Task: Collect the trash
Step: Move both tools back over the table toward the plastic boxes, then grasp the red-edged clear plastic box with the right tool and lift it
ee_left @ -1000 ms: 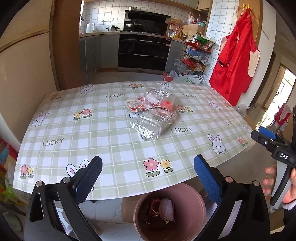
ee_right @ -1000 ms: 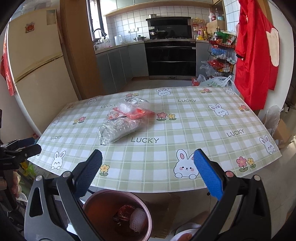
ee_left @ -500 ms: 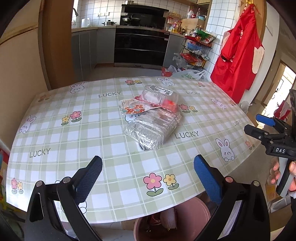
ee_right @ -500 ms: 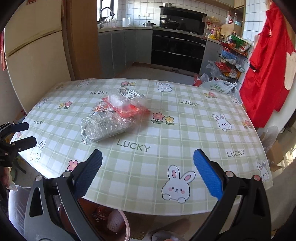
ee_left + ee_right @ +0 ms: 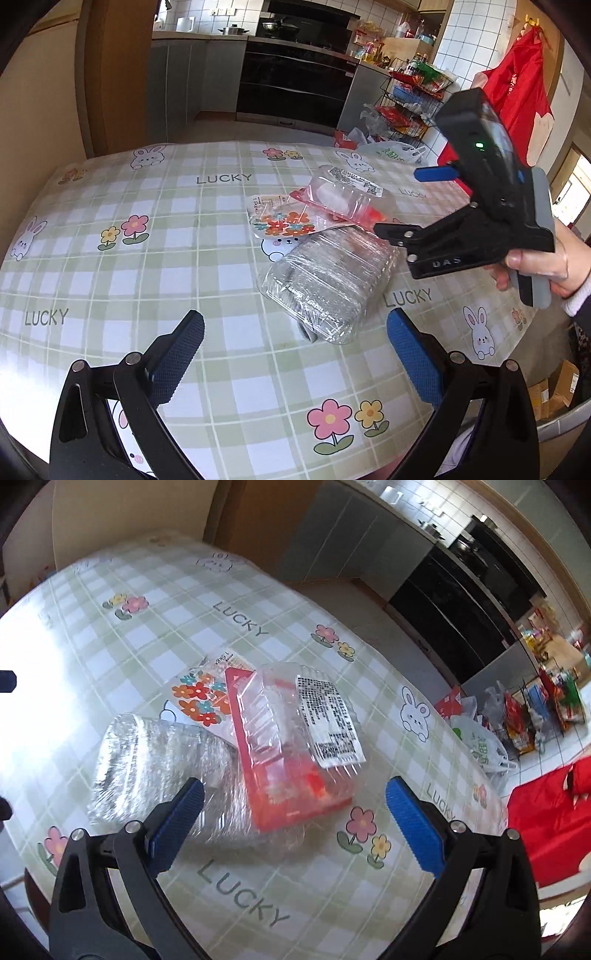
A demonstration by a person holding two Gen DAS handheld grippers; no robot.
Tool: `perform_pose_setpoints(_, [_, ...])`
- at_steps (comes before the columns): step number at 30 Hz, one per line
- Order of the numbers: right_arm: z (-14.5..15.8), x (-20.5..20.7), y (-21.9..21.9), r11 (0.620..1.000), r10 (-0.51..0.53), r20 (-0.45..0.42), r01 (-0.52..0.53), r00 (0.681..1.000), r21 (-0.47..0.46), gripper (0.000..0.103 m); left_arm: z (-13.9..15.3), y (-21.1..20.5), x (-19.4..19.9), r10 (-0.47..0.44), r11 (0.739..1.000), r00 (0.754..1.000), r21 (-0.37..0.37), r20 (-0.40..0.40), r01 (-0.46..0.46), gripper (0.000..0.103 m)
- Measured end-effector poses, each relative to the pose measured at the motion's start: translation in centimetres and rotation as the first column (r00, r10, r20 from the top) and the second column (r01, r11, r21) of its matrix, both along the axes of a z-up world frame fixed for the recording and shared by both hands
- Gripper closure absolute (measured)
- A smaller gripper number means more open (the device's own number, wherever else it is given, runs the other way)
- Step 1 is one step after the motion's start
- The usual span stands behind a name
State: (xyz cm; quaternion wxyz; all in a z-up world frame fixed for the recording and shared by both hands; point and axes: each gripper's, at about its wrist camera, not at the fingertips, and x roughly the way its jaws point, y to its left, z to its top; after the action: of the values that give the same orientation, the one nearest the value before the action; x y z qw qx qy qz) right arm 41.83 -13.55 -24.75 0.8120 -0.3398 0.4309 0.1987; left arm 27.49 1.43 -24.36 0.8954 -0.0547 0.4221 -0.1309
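Observation:
A heap of trash lies mid-table on the checked cloth [image 5: 110, 280]. It is a foil tray wrapped in clear film [image 5: 328, 280] [image 5: 159, 760], a clear clamshell box with red inside [image 5: 343, 199] [image 5: 291, 746] resting on the tray, and a flower-printed packet [image 5: 280, 223] [image 5: 199, 698] tucked beside them. My left gripper [image 5: 295, 354] is open, just short of the tray's near end. My right gripper [image 5: 295, 823] [image 5: 410, 201] is open, close over the clamshell from the right, held by a hand [image 5: 535, 266]. Nothing is between either pair of fingers.
Behind the table are a black oven [image 5: 295, 85], grey cabinets and a wire rack of packets [image 5: 410, 92]. A red apron [image 5: 517, 92] hangs at the right. Plastic bags [image 5: 480, 746] lie on the floor past the far edge; cardboard boxes [image 5: 561, 384] sit low right.
Both grippers have moved forward over the table toward the heap. The right one swung in from the table's right side to just over the clamshell. The bin has dropped out of view.

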Motion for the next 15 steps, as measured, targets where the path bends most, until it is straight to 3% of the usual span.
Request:
perform_pose_setpoints(7, [-2.5, 3.2, 1.6, 0.996, 0.021, -0.062, -0.026, 0.998, -0.086, 0.006, -1.6, 0.6, 1.7, 0.002, 1.0, 1.0, -0.009, -0.019, -0.002, 0.006])
perform_pose_setpoints(15, [-3.3, 4.7, 1.4, 0.998, -0.009, -0.106, 0.003, 0.994, -0.057, 0.007, -2.0, 0.8, 2.2, 0.001, 1.0, 1.0, -0.017, -0.021, -0.002, 0.006])
